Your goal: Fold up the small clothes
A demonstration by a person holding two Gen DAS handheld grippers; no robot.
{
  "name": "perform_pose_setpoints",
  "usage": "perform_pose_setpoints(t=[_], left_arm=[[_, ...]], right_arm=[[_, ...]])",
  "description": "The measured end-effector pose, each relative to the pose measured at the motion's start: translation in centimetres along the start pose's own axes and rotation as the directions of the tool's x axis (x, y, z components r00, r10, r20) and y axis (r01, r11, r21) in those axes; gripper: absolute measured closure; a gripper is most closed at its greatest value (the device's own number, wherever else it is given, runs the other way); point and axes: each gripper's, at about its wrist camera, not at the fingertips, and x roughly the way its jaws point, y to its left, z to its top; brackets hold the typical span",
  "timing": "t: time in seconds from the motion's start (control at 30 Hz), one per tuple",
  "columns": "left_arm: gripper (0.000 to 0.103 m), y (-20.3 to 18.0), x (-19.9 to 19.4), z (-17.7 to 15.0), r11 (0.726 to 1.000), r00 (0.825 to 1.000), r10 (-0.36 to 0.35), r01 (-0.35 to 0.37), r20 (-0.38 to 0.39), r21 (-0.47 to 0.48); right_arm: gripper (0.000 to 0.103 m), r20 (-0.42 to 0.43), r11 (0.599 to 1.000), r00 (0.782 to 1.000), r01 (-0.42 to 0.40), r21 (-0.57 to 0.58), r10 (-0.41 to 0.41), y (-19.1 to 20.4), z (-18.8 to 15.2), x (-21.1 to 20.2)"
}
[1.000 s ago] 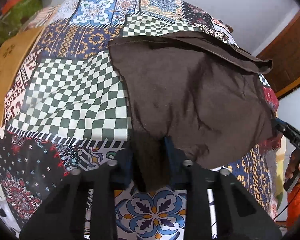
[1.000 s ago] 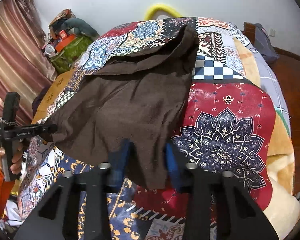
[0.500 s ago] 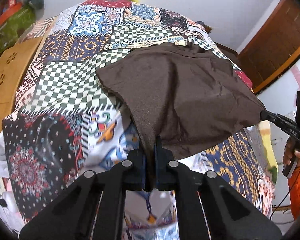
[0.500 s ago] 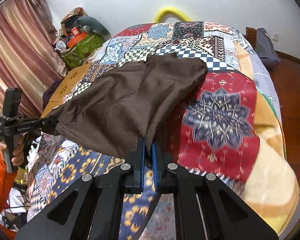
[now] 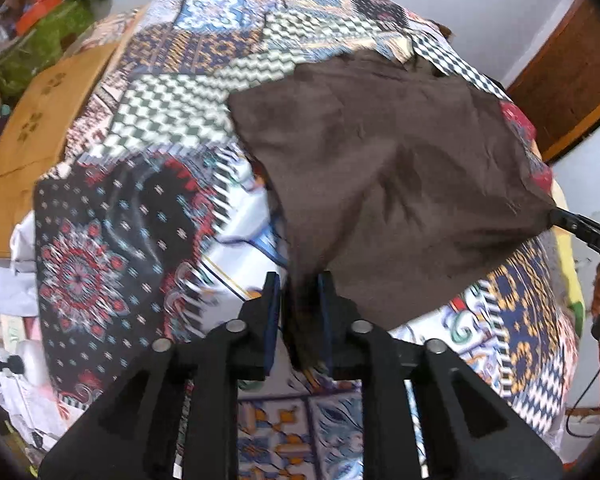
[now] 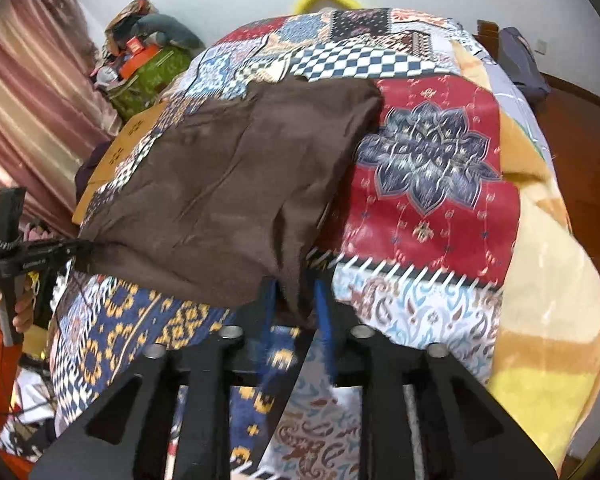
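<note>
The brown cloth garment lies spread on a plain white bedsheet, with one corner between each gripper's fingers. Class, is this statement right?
Not quite. The brown cloth garment lies on a colourful patchwork-patterned quilt, not a plain white sheet; the right wrist view shows this clearly. The rest holds: one corner sits between the fingers of the left gripper and one between those of the right gripper.

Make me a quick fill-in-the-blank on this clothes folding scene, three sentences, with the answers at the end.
1. The garment being folded is plain ____ in colour.
2. It lies on a bed covered by a ____ patterned bedspread.
3. A corner of the garment hangs between the blue pads of the left hand-held gripper, and another between those of the ____ hand-held gripper.

Missing words: brown; patchwork; right
</note>
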Motion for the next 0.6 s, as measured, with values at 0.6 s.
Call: perform_pose_setpoints(t=[0.6], left_arm=[[0.054,6.5,8.6,11.4,0.982,1.0,-0.007,0.008,0.009,-0.189]], right_arm=[[0.065,0.079,0.998,0.995,0.051,0.035,-0.053,-3.6,8.2,4.2]])
